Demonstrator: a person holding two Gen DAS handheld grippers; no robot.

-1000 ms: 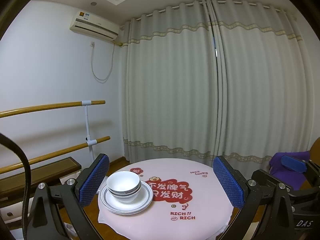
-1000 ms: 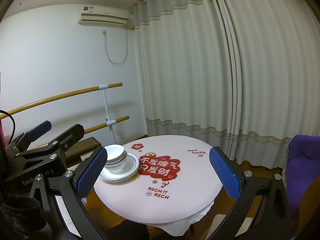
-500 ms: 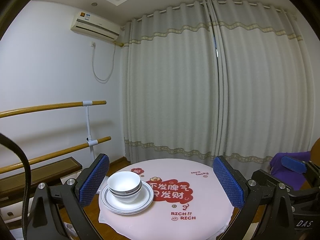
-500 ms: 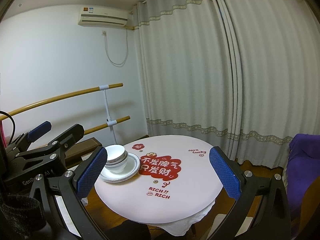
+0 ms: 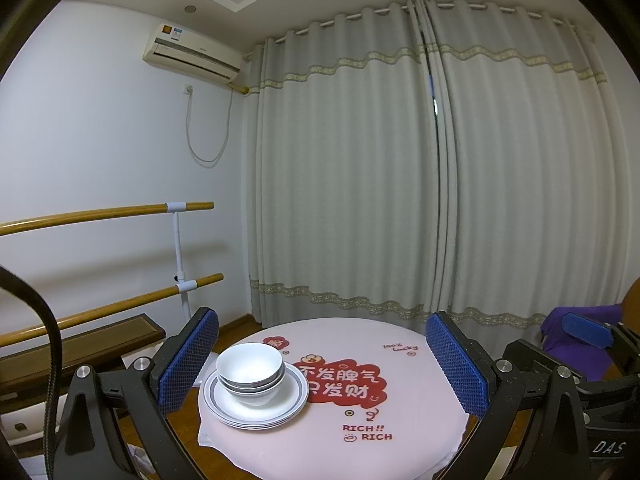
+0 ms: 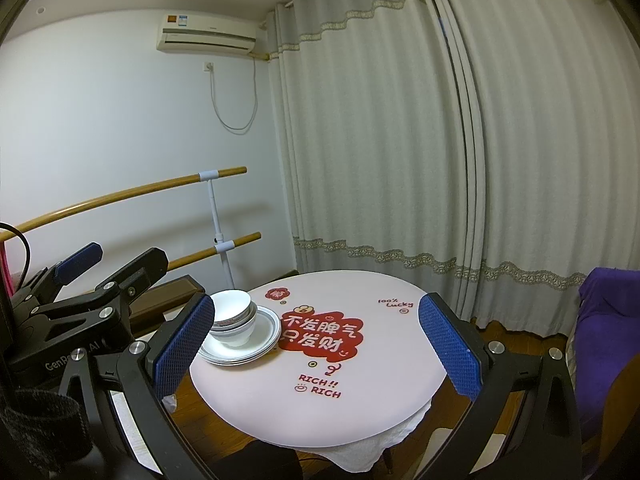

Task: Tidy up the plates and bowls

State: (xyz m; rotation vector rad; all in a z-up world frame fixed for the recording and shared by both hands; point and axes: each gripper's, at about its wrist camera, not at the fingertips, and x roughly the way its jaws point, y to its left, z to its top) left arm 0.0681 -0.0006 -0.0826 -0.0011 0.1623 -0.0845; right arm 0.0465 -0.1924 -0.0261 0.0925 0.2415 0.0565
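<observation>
A stack of white bowls (image 5: 250, 372) (image 6: 232, 318) sits on a stack of white grey-rimmed plates (image 5: 280, 410) (image 6: 262, 340) at the left side of a round pink table (image 5: 400, 432) (image 6: 380, 360). My left gripper (image 5: 322, 354) hangs open above and short of the table, nothing between its blue pads. My right gripper (image 6: 316, 340) is open too and holds nothing. In the right wrist view the left gripper (image 6: 80, 264) shows at the far left, beside the table.
Grey curtains (image 5: 400, 160) hang behind the table. Two wooden rails (image 5: 100, 214) run along the left wall above a low wooden bench (image 5: 80, 344). A purple seat (image 6: 604, 320) stands at the right. The tabletop carries a red printed sticker (image 5: 340, 380).
Both views drift slightly; the table and dishes sit a little more to the right in the left wrist view. The dishes have not moved and both grippers stay open.
</observation>
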